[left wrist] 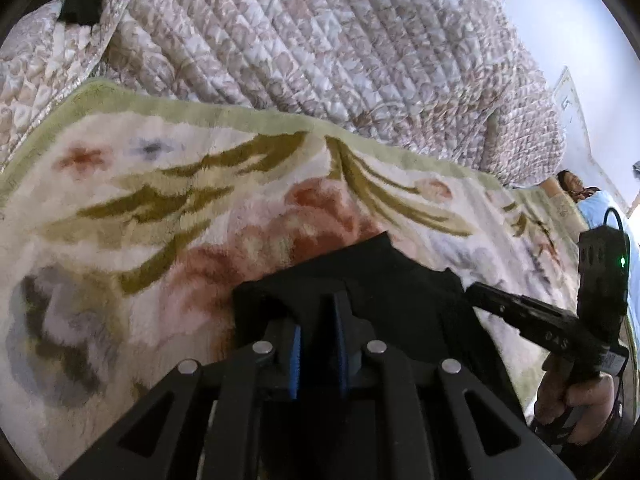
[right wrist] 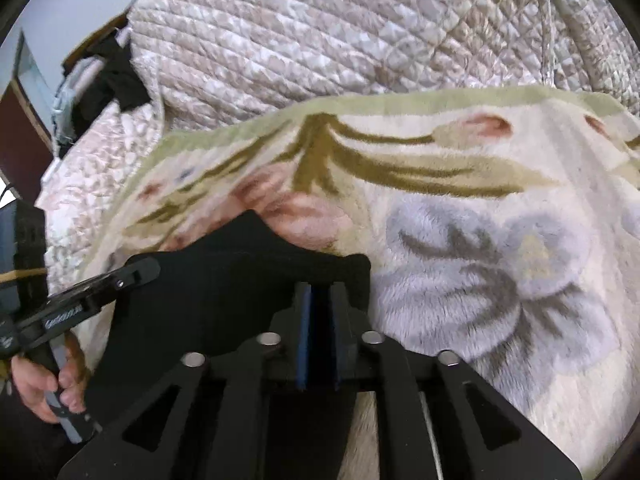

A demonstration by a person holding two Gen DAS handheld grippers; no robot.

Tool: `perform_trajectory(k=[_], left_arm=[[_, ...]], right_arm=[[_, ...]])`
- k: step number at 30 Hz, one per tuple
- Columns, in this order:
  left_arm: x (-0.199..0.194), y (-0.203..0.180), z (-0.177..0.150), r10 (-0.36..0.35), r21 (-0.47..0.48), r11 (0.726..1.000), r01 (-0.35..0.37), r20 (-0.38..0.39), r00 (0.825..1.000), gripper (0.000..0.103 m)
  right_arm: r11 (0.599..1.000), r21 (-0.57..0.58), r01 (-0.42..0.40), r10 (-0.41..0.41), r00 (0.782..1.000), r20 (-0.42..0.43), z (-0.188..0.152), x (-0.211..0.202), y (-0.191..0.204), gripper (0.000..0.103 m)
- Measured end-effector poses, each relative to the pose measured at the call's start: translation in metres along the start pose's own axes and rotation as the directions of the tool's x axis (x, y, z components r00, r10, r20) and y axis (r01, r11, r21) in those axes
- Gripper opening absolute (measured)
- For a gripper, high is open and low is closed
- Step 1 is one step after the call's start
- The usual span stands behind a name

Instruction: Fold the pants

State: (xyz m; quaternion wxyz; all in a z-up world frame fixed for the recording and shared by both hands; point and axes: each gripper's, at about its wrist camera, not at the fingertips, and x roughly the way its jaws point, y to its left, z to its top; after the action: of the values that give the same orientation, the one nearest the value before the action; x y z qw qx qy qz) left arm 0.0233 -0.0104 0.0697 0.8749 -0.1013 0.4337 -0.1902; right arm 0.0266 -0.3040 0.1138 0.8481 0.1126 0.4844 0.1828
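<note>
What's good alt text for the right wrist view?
The right gripper is shut on the edge of black pants over a fluffy floral blanket. At left, the left gripper meets the same cloth, its handle in a hand. A quilted bedspread fills the background.

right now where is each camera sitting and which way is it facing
Left wrist: sits on the left gripper, looking forward over its fingers, which pinch the black pants, across the floral blanket toward the quilt; the right gripper and right hand show at right.
Right wrist: sits on the right gripper, facing the same way over the pants; the left gripper and left hand show at left.
Shared: pants, blanket, quilt, and each view shows the other gripper.
</note>
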Motion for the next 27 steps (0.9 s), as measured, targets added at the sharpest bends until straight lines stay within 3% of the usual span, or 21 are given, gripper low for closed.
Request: perform_trajectory(k=[1, 6, 13, 18, 20, 25, 27], left_arm=[[-0.006, -0.003, -0.001, 0.011, 0.012, 1.0, -0.011, 0.007, 1.0, 0.017], [-0.037, -0.022, -0.012, 0.061, 0.082, 0.995, -0.065, 0.049, 0.997, 0.017], [-0.08, -0.047, -0.05, -0.005, 0.125, 0.992, -0.004, 0.072, 0.997, 0.017], [-0.076, -0.052, -0.081, -0.029, 0.122, 0.992, 0.029, 0.003, 1.0, 0.017], [-0.06, -0.051, -0.092, 0.015, 0.136, 0.991, -0.008, -0.049, 0.999, 0.017], [-0.057, -0.048, -0.095, 0.013, 0.138, 0.99, -0.007, -0.046, 0.999, 0.017], [-0.055, -0.045, -0.095, 0.01, 0.129, 0.992, -0.003, -0.051, 0.999, 0.017]], right_arm=[[1.0, -0.004, -0.004, 0.004, 1.0, 0.006, -0.002, -0.004, 0.003, 0.031], [0.997, -0.072, -0.011, 0.015, 0.999, 0.048, -0.024, -0.039, 0.022, 0.032], [0.989, -0.147, -0.031, 0.034, 0.999, 0.017, -0.071, -0.059, 0.049, 0.032], [0.979, -0.203, -0.026, 0.012, 0.997, -0.074, -0.101, -0.042, 0.059, 0.032], [0.964, -0.265, 0.001, -0.02, 0.998, -0.068, -0.102, -0.041, 0.065, 0.032], [0.976, -0.215, -0.013, 0.005, 0.999, -0.037, -0.097, -0.051, 0.059, 0.032], [0.978, -0.207, -0.011, -0.005, 0.997, -0.076, -0.098, -0.041, 0.052, 0.031]])
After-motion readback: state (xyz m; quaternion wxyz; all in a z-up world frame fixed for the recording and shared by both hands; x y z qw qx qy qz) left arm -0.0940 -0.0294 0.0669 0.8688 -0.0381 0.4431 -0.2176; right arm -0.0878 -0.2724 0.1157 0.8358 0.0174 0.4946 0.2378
